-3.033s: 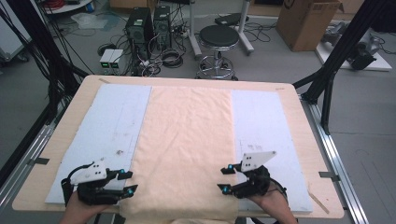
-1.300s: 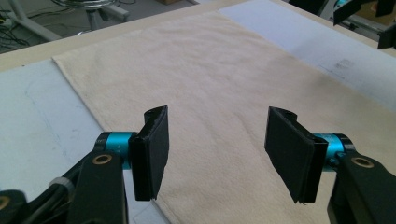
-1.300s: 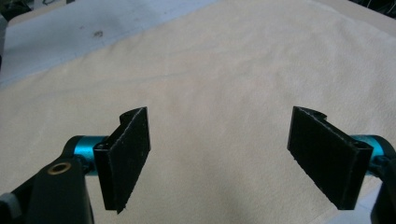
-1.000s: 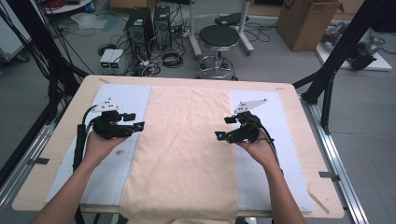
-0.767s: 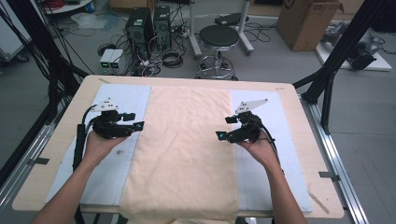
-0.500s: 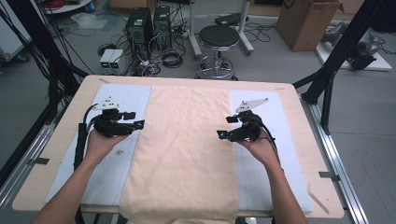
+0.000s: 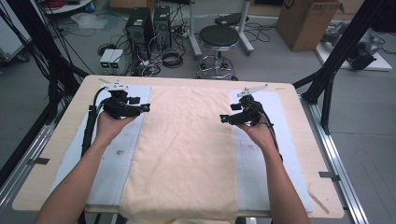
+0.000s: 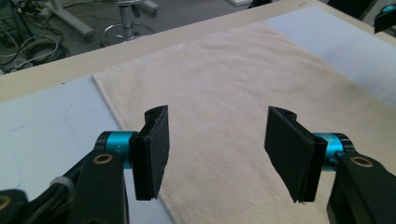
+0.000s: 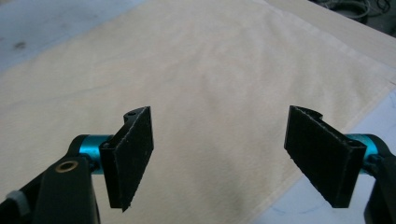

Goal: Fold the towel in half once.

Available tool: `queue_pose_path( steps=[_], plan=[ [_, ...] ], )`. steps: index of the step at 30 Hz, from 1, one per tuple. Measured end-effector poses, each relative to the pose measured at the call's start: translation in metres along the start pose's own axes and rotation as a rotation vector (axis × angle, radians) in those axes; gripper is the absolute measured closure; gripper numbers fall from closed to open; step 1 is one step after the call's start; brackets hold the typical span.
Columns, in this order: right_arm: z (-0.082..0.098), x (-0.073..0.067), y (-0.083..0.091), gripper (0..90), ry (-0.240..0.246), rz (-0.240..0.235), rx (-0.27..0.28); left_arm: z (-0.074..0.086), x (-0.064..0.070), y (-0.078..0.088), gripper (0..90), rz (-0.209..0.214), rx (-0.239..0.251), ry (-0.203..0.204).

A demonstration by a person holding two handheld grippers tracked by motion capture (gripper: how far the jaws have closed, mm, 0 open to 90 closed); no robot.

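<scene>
A cream towel point(image 7: 187, 154) lies flat down the middle of the table, over a pale blue mat point(image 7: 116, 154). My left gripper point(image 7: 145, 108) hovers at the towel's left edge near its far corner, jaws open and pointing inward. In the left gripper view the left gripper point(image 8: 219, 144) has the towel point(image 8: 224, 79) below its jaws with nothing between them. My right gripper point(image 7: 224, 118) stands open at the towel's right edge. Its jaws have just been closing a little. In the right gripper view the right gripper point(image 9: 224, 158) is over the towel point(image 9: 187, 70), empty.
The wooden table point(image 7: 299, 100) ends just beyond the towel's far edge. Black frame posts point(image 7: 327, 79) stand at the table's far corners. On the floor behind are a stool point(image 7: 219, 37), computer cases point(image 7: 149, 21) and a cardboard box point(image 7: 308, 21).
Both hands have moved away from the person along the towel's side edges, toward the far end of the table. Both grippers stay empty.
</scene>
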State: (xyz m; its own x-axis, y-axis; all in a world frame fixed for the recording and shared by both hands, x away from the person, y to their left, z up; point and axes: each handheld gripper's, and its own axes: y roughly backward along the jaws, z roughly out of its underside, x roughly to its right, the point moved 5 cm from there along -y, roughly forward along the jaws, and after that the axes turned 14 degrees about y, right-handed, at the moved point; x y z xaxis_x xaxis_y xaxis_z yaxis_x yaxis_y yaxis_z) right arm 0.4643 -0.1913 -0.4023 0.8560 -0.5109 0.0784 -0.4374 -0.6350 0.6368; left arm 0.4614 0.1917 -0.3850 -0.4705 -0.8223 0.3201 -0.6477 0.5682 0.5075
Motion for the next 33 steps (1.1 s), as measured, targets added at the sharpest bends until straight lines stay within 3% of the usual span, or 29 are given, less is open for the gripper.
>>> queue_pose_path(
  steps=[3,5,10,13,17,22,24,26,28,31,33],
  plan=[
    [0.001,0.011,-0.007,25.8,-0.018,0.035,0.004,0.003,-0.011,-0.011,41.5,-0.03,-0.008,0.031],
    [0.006,0.018,-0.013,25.9,-0.051,0.053,0.002,0.006,-0.019,-0.02,41.6,-0.043,-0.022,0.073],
    [0.025,0.032,-0.032,26.5,-0.101,0.095,-0.07,0.017,-0.033,-0.036,42.3,-0.097,-0.038,0.106],
    [0.031,0.037,-0.039,28.3,-0.139,0.106,-0.081,0.025,-0.039,-0.045,41.8,-0.111,-0.051,0.155],
    [0.038,0.04,-0.047,30.1,-0.158,0.138,-0.127,0.038,-0.043,-0.055,42.0,-0.143,-0.125,0.152],
    [0.045,0.041,-0.053,35.2,-0.183,0.14,-0.174,0.049,-0.044,-0.065,44.4,-0.153,-0.181,0.163],
    [0.046,0.039,-0.058,36.9,-0.172,0.148,-0.198,0.05,-0.043,-0.065,48.0,-0.168,-0.164,0.144],
    [0.045,0.038,-0.06,39.4,-0.161,0.169,-0.206,0.048,-0.046,-0.064,49.4,-0.161,-0.158,0.177],
    [0.044,0.039,-0.06,42.8,-0.169,0.172,-0.203,0.047,-0.048,-0.064,48.1,-0.191,-0.141,0.193],
    [0.044,0.04,-0.059,45.7,-0.188,0.179,-0.2,0.047,-0.048,-0.066,48.3,-0.202,-0.132,0.197],
    [0.043,0.039,-0.061,47.3,-0.174,0.195,-0.211,0.046,-0.047,-0.068,50.9,-0.217,-0.124,0.197]
  ],
)
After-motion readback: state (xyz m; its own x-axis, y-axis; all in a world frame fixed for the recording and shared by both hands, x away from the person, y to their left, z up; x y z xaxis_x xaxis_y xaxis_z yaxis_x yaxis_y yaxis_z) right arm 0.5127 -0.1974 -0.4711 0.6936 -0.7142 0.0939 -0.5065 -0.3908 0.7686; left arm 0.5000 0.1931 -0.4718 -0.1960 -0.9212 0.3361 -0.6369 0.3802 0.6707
